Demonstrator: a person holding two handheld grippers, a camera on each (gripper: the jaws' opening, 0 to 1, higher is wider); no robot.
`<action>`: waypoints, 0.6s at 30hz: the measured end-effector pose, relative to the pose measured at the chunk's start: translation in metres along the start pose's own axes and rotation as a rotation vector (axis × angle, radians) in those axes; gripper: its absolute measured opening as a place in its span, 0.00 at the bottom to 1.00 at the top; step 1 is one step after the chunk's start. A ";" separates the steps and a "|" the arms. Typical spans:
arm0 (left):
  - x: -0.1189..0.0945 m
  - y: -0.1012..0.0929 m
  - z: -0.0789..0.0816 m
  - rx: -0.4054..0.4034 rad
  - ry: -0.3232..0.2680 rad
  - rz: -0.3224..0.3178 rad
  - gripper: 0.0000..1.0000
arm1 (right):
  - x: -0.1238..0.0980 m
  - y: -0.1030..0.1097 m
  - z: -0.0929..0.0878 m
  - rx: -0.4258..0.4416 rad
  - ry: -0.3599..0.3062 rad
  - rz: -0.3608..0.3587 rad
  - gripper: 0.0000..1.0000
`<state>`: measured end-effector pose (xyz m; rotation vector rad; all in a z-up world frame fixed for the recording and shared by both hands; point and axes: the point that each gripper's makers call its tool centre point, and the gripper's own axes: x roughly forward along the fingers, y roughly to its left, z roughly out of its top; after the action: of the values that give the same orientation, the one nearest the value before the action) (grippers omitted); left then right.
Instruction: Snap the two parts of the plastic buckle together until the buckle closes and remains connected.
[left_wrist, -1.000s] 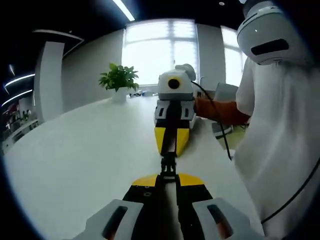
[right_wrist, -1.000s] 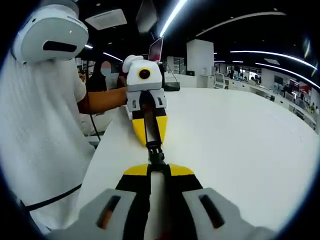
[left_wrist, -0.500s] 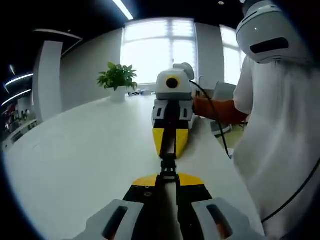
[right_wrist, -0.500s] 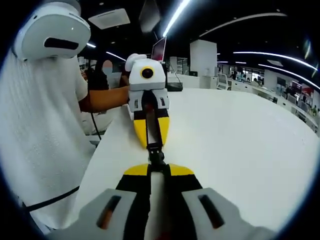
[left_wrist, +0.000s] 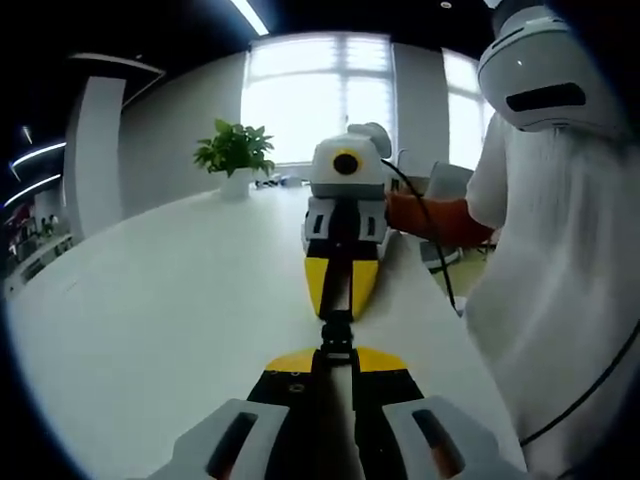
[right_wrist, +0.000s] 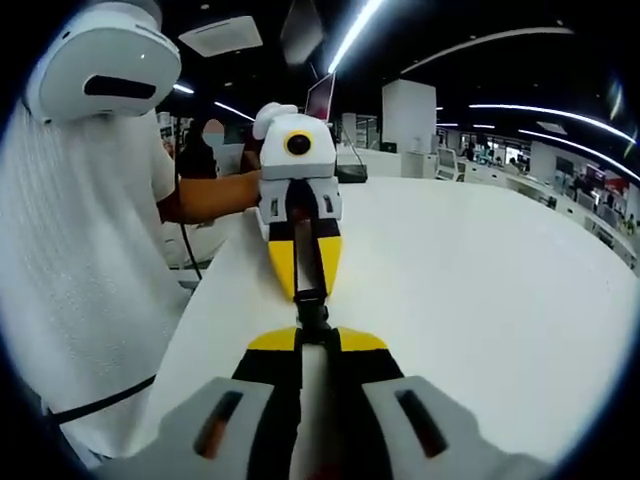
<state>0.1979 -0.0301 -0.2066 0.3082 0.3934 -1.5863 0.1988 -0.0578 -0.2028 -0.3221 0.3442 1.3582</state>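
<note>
A small black plastic buckle (left_wrist: 337, 334) spans the short gap between the two grippers, just above the white table (left_wrist: 150, 320). My left gripper (left_wrist: 337, 356) rises from the bottom, its yellow-tipped jaws shut on the near half. My right gripper (left_wrist: 338, 312) faces it head-on, jaws shut on the far half. In the right gripper view the buckle (right_wrist: 312, 314) sits between my right gripper (right_wrist: 314, 338) and the opposing left gripper (right_wrist: 305, 294). The two halves touch end to end; whether they are latched is too small to tell.
A person in a white shirt (left_wrist: 560, 290) stands along the table's edge, holding both grippers, also seen as a white-shirted torso (right_wrist: 80, 260). A potted plant (left_wrist: 234, 155) stands at the far end of the table. A laptop (right_wrist: 318, 98) sits far back. Open tabletop (right_wrist: 480, 300) lies beside the grippers.
The two grippers have closed in on each other slightly; the opposing gripper looms a little larger in both views and the black stretch between the tips is shorter.
</note>
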 end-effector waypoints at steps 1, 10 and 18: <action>0.000 0.000 0.000 0.001 0.002 -0.003 0.09 | 0.000 0.000 0.000 0.000 0.000 0.002 0.11; 0.001 -0.001 0.000 0.000 0.009 0.001 0.09 | 0.001 0.000 0.000 -0.006 -0.001 0.008 0.10; 0.001 0.000 0.001 0.010 0.011 -0.009 0.08 | 0.002 0.000 0.001 -0.014 -0.003 0.026 0.10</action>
<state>0.1983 -0.0317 -0.2067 0.3238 0.3962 -1.5965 0.1991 -0.0553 -0.2032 -0.3278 0.3376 1.3867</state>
